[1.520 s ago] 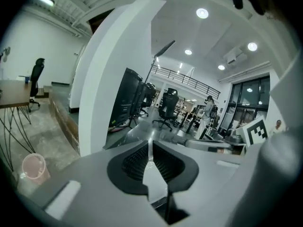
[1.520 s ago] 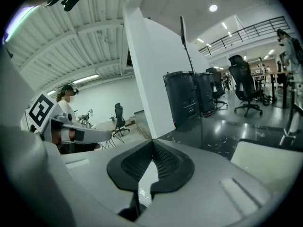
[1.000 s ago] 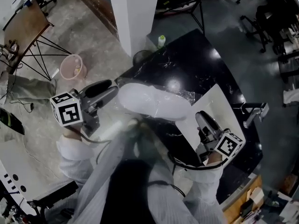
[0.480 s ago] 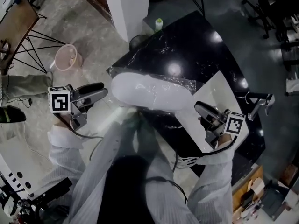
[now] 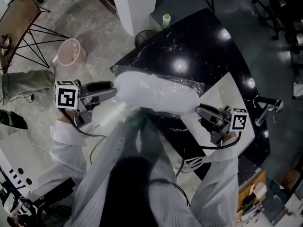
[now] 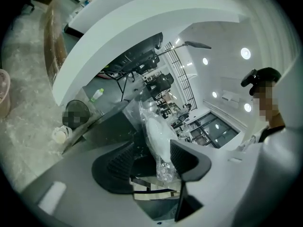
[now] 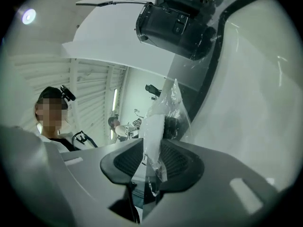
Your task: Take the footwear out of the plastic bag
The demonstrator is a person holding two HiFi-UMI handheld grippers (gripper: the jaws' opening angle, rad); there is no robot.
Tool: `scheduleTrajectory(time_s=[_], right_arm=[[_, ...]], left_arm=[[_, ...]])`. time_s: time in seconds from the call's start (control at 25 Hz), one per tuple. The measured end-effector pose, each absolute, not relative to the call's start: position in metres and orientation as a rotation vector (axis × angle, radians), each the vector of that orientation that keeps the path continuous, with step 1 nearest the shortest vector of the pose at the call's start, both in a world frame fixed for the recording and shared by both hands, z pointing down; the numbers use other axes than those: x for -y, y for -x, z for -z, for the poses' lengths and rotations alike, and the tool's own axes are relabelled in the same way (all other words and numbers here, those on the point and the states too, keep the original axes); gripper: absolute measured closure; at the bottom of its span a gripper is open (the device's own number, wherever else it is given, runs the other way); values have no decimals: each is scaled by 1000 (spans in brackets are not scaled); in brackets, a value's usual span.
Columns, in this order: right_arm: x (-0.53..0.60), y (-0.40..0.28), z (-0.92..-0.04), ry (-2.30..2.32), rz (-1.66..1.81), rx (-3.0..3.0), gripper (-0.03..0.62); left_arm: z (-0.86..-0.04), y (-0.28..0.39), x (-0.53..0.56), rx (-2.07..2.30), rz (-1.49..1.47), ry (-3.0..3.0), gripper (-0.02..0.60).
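A white shoe point(image 5: 156, 94) wrapped in a clear plastic bag point(image 5: 189, 86) hangs over the near edge of the black table point(image 5: 213, 46), between my two grippers. My left gripper point(image 5: 112, 90) is at its left end. In the left gripper view the bagged shoe point(image 6: 158, 136) lies between the left gripper's point(image 6: 152, 157) jaws, against the right pad point(image 6: 187, 160) with a gap at the left pad; these jaws are closing. My right gripper point(image 5: 199, 111) is at the shoe's right end, its jaws closing. In the right gripper view the right gripper point(image 7: 152, 159) pinches the bag point(image 7: 163, 110) and the white end inside it.
A white sheet point(image 5: 225, 96) lies on the table's right part under my right gripper. A small green bottle point(image 5: 165, 20) stands at the far corner beside a dark round bin point(image 5: 144, 36) and a white pillar point(image 5: 137, 4). A pink basket point(image 5: 71, 51) is on the floor at left.
Both grippers have drawn in to the ends of the bagged shoe. The right gripper swung from the white sheet toward the shoe's right end. The left gripper's tip came up to the left end.
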State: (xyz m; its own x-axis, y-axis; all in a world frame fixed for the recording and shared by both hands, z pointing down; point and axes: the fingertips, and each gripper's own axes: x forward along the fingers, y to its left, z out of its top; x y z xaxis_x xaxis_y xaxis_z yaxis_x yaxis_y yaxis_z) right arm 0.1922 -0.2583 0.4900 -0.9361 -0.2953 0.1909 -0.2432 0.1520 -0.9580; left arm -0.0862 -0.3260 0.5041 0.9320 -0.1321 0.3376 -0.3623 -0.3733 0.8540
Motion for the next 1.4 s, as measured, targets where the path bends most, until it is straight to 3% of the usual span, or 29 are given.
scheduleTrajectory(time_s=[0.28, 0.76, 1.04, 1.4], right_arm=[[259, -176, -483, 369, 1941, -2317, 462], [260, -168, -452, 211, 1816, -2230, 459], [255, -172, -418, 281, 1714, -2329, 491], [253, -197, -406, 459, 1691, -2348, 528]], left_arm=[[-499, 74, 322, 306, -250, -1987, 440], [-481, 64, 304, 217, -176, -2015, 460], [-443, 69, 309, 248, -89, -2118, 465], [-420, 78, 322, 329, -86, -2192, 535]])
